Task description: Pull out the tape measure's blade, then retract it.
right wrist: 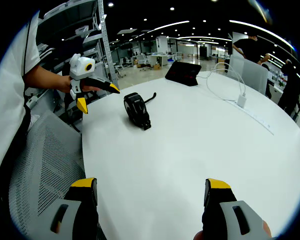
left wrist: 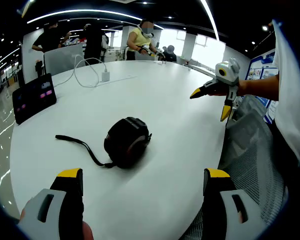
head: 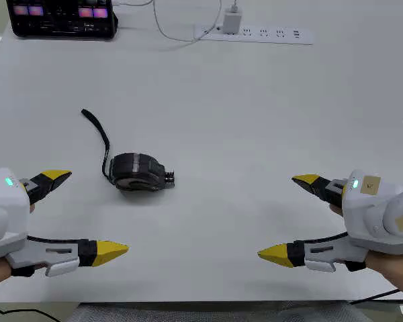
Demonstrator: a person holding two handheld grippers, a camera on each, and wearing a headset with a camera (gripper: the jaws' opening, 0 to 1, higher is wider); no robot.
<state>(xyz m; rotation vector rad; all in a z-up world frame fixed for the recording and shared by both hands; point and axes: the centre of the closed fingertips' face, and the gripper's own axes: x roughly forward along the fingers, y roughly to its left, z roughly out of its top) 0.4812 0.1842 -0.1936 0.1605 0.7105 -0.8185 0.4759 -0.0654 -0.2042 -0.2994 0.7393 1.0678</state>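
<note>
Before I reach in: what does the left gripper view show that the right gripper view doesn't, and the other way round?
Left gripper view: the right gripper, jaws open, held clear of the tape measure, whose strap runs toward the camera. Right gripper view: the left gripper, jaws open, a shelving rack behind it, and the tape measure's blade end facing the camera. Both: the tape measure lying untouched on the white table, blade in, plus the white charger and the dark device.

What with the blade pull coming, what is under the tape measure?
Bare white table surrounds the tape measure; its strap lies alongside. The spot directly beneath is covered.
</note>
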